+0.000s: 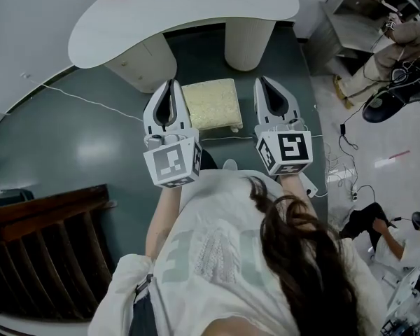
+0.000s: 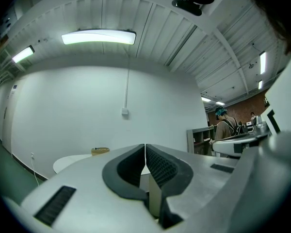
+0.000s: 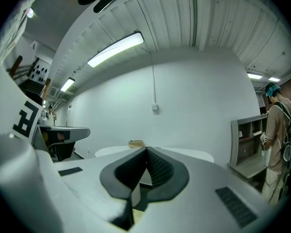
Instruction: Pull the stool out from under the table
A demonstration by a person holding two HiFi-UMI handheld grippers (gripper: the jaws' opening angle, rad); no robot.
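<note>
We hold the left gripper (image 1: 170,84) and the right gripper (image 1: 261,81) level, one on each side of the stool (image 1: 211,103). The jaws of both are pressed together at the tips, with nothing pinched between them. The stool, topped by a cream cushion, stands on the dark floor (image 1: 77,138) just in front of the white desk (image 1: 196,12), near its two pedestals (image 1: 248,44). We cannot tell whether either gripper touches the stool.

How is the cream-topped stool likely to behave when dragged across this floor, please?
The stool looks small, with a fuzzy padded top: probably light, soft to press. The glossy floor suggests it slides easily. Its underside is hidden, so tipping is uncertain.
</note>
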